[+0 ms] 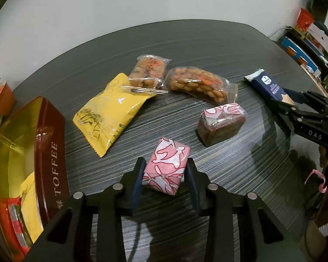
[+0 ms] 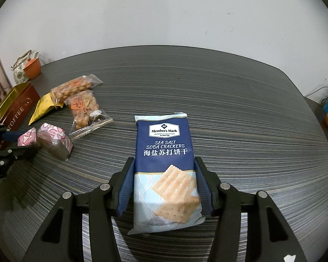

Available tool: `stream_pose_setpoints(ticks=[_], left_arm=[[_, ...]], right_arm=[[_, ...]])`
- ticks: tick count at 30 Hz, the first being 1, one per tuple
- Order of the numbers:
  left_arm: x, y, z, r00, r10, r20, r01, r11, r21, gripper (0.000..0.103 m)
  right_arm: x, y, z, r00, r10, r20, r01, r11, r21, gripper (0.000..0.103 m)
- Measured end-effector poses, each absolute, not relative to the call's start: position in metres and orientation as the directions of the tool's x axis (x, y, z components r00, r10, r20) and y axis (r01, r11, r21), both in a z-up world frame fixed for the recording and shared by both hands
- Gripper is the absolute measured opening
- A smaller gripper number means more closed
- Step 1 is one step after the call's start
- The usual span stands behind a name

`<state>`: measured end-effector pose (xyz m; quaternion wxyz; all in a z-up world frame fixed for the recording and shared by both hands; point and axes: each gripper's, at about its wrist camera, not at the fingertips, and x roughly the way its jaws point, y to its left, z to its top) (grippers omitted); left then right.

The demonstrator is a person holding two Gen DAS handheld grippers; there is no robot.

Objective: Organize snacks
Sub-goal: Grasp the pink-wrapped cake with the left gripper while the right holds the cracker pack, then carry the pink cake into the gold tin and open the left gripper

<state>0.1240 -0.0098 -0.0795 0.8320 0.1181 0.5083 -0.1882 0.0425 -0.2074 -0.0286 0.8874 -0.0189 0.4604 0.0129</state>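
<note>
Dark striped surface [image 2: 229,100], carrying all the snacks, with a pale wall behind.

Maroon tin [image 1: 52,152] at far left of the left wrist view, gold inside, lettered "TOFFEE" on its side; yellow and red packets already inside.

Blue cracker packet [image 2: 166,152] lying flat, central in the right wrist view; printed "Member's Mark", "SEA SALT SODA CRACKERS", then a line of Chinese characters above a picture of square crackers. Between the fingers [image 2: 125,187] of the right gripper [image 2: 164,185]; a sliver of gap at each side, so fingers apart, not clamped.

Yellow pouch [image 1: 111,113] with green line drawing, just right of the tin; writing too small to read.

Two clear bags of golden-brown nuts [image 1: 194,84], [image 1: 148,72], beyond the pouch, each with orange-red characters, illegible.

Dark brown block [image 1: 220,123] in clear wrap with pink-and-white patterned top, right of centre.

Pink-and-white patterned parcel [image 1: 167,166], nearest in the left wrist view, resting on the surface; left gripper [image 1: 165,174] with its blue-padded fingers [image 1: 136,187] clamped on both sides of it.

Orange cup [image 2: 32,68] beside a patterned teapot [image 2: 20,69] at far left.

White letters "DAS" on the right gripper's body, seen at right of the left wrist view.
</note>
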Motion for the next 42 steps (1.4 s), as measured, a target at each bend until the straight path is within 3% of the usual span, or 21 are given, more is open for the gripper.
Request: stream_pose_setpoints(ticks=[19,29,36,42], left_arm=[[0.1,0.02,-0.032,0.511,-0.194,-0.837,0.305,0.952,-0.035,0.037],[0.108,0.095,-0.001,0.574,-0.075,-0.815,0.133,0.991,0.002,0.037],[0.125,0.162,-0.01,0.529,0.03,-0.848,0.01,0.999,0.042,0.037],[0.139,0.189,-0.026,0.499,0.047,-0.866,-0.02,0.999,0.043,0.037]], right_arm=[[0.042,-0.206,-0.028,0.575,0.002,-0.818,-0.039,0.999,-0.025,0.052],[0.042,-0.206,-0.028,0.575,0.002,-0.818,-0.039,0.999,-0.025,0.052],[0.042,-0.207,-0.028,0.575,0.001,-0.818,-0.039,0.999,-0.026,0.052],[0.042,-0.206,-0.028,0.575,0.001,-0.818,-0.039,0.999,-0.026,0.052]])
